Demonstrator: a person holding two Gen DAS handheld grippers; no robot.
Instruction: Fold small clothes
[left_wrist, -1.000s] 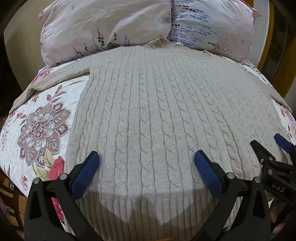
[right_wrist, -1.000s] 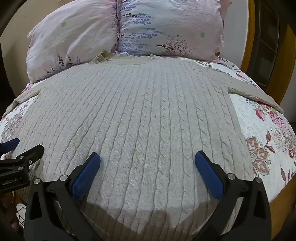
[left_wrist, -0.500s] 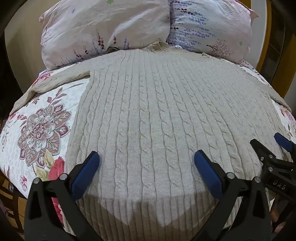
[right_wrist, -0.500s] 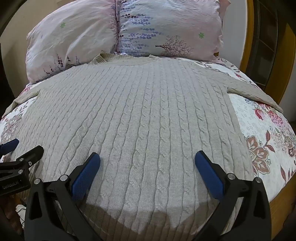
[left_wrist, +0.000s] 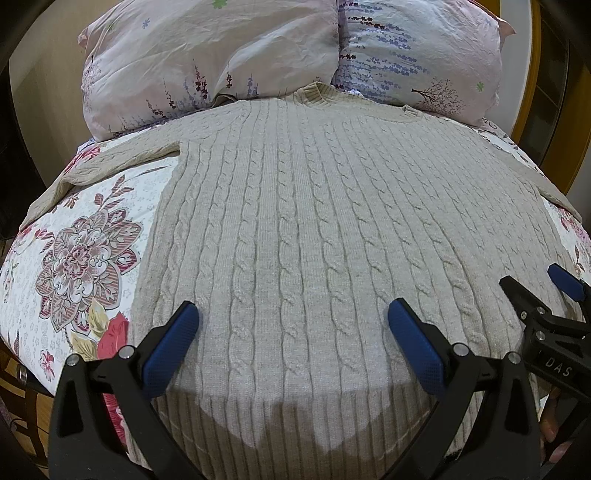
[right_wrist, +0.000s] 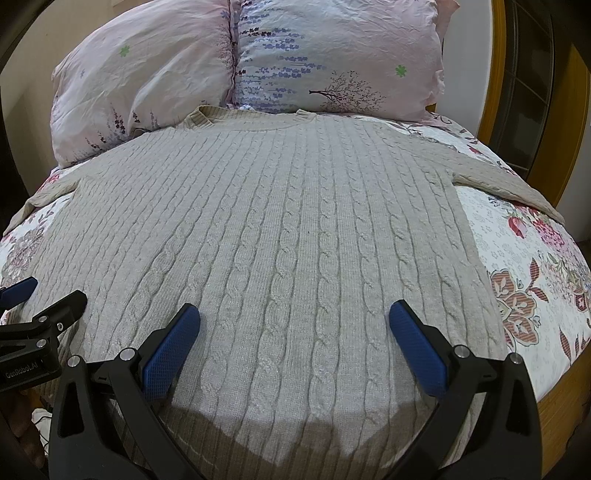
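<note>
Sweater (left_wrist: 314, 229) spread flat on flowery bed cover (left_wrist: 74, 258), neck by two pillows (left_wrist: 207, 59). Bottom edge in shadow, sleeve ends cut off. Left tongs (left_wrist: 293, 325) wide apart above sweater, holding nothing. Right tongs (right_wrist: 295, 326) wide apart too, holding nothing.

Right tongs (right_wrist: 293, 325) agape above flat beige sweater (right_wrist: 288, 229)

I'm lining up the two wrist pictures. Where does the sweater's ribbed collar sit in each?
Left wrist: the collar is at top centre, just right of the seam between the pillows.
Right wrist: the collar is at top, left of centre, under the same seam.
Shared landmark: the tree-print pillow.
</note>
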